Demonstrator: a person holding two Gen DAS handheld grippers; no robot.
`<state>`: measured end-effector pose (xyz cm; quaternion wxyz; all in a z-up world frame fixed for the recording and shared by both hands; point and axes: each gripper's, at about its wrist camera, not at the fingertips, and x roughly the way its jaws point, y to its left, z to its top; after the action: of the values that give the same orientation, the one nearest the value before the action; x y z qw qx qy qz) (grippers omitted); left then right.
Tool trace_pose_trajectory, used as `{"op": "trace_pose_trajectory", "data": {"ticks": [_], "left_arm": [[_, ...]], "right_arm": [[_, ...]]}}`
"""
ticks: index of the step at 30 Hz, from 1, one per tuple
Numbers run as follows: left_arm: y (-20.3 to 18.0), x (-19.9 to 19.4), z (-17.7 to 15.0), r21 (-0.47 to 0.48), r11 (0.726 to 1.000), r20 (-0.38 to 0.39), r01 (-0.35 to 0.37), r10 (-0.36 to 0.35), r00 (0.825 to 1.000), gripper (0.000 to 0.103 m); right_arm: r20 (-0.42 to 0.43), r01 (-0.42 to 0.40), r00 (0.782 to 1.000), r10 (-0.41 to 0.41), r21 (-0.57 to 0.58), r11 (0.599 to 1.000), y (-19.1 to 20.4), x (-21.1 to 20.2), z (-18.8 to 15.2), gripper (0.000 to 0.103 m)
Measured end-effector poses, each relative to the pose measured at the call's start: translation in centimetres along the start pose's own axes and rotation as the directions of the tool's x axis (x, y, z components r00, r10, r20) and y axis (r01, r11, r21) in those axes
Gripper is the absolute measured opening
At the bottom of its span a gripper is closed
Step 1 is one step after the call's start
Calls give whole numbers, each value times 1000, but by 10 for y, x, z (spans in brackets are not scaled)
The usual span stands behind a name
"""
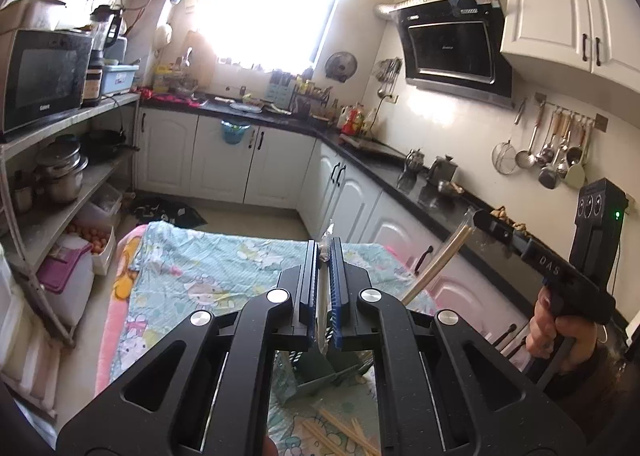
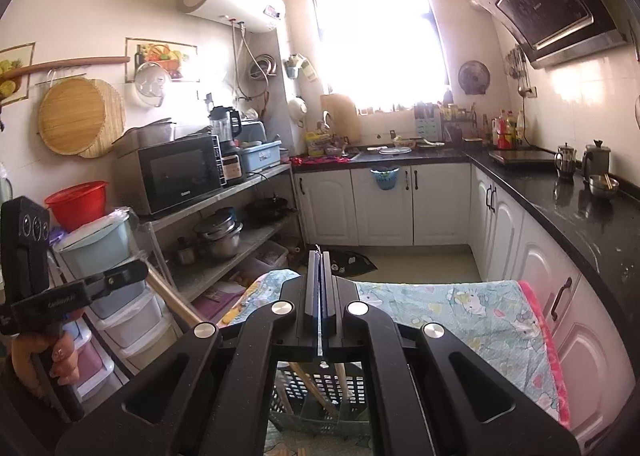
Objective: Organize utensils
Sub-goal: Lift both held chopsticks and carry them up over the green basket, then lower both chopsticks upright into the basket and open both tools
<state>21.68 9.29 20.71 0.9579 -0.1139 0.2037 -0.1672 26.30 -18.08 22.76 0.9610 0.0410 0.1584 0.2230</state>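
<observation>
The left gripper (image 1: 325, 252) is closed, with only a sliver of gap. A clear wrapper (image 1: 323, 320) is pinched flat between its pads, poking out past the tips and trailing back toward the camera. In the right view a pale stick (image 2: 176, 300) slants down from that gripper's tip. So the wrapper is probably a sleeve with chopsticks inside, though the left view hides them under the tool's body.

The right gripper (image 2: 320, 256) is fully closed on a thin clear strip. The left view shows it off to the right of the left tool, in a hand (image 1: 560, 332), with chopsticks (image 1: 436, 264) angling down from its tip. I judge that it holds these by the sleeve end. Whether the two tools share one packet or hold one each, I cannot tell.

Both tools point slightly downward and are held up off the cloth (image 1: 208, 256). That height leaves the long sticks free to hang and swing without dragging.

The basket (image 2: 304, 388) sits directly under and just behind the right tool's fingers, already holding sticks that lean against its mesh wall. It is most likely the sorting bin, kept close so each drop is short. More loose chopsticks (image 1: 340, 436) lie on the cloth below the left tool, beside the basket, not yet sorted.

The thin grip on slippery film looks risky, since a stick could slide out of its sleeve.
</observation>
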Motion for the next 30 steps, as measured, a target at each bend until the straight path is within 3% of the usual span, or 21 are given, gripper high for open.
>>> {"op": "trace_pose_trajectory", "data": {"ticks": [12, 30], "left_arm": [[8, 31, -24, -5, 1000, -49, -30, 29, 998, 3], [-2, 82, -62, 24, 999, -149, -34, 37, 988, 3]], "right_arm": [[-78, 50, 996, -47, 31, 998, -21, 37, -27, 1], [-177, 56, 983, -51, 23, 998, -21, 74, -63, 1]]}}
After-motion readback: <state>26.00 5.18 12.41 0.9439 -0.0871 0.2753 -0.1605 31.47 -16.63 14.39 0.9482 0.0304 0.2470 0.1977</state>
